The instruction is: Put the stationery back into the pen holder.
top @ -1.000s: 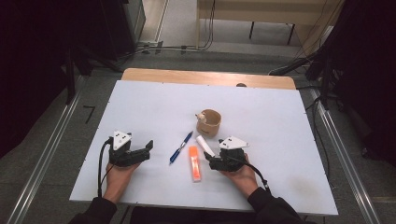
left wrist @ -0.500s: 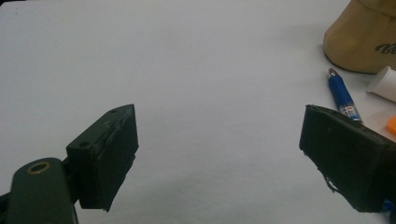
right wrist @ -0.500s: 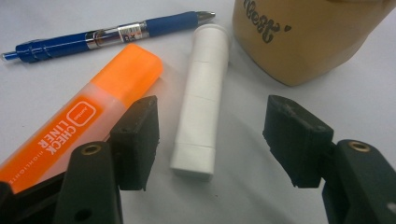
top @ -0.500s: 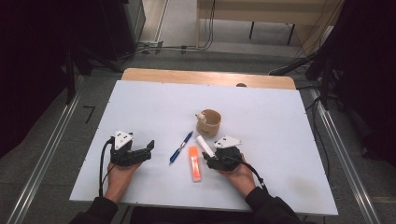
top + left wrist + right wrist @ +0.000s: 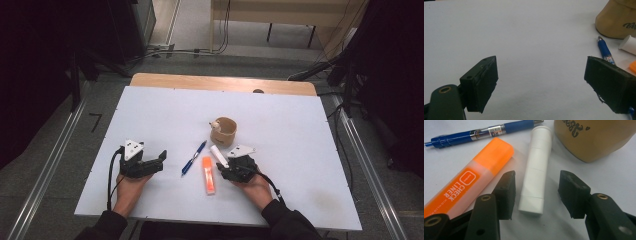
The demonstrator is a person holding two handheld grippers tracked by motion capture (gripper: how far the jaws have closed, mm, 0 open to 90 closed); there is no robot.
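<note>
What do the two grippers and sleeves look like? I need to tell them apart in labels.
Both are black. The left gripper and right gripper each carry a grey three-cornered plate and trail a black cable. Fingers are flat black blocks with brass-coloured rivets. Sleeves are dark.

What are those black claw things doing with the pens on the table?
A person holds a claw in each hand at a white table. The right claw has just been closing around a white tube that lies flat between its jaws, though the pads are not pressing on it yet. An orange highlighter and a blue pen lie beside the tube, and a tan cup stands just past it. The left claw rests open on the table with nothing in it.
</note>
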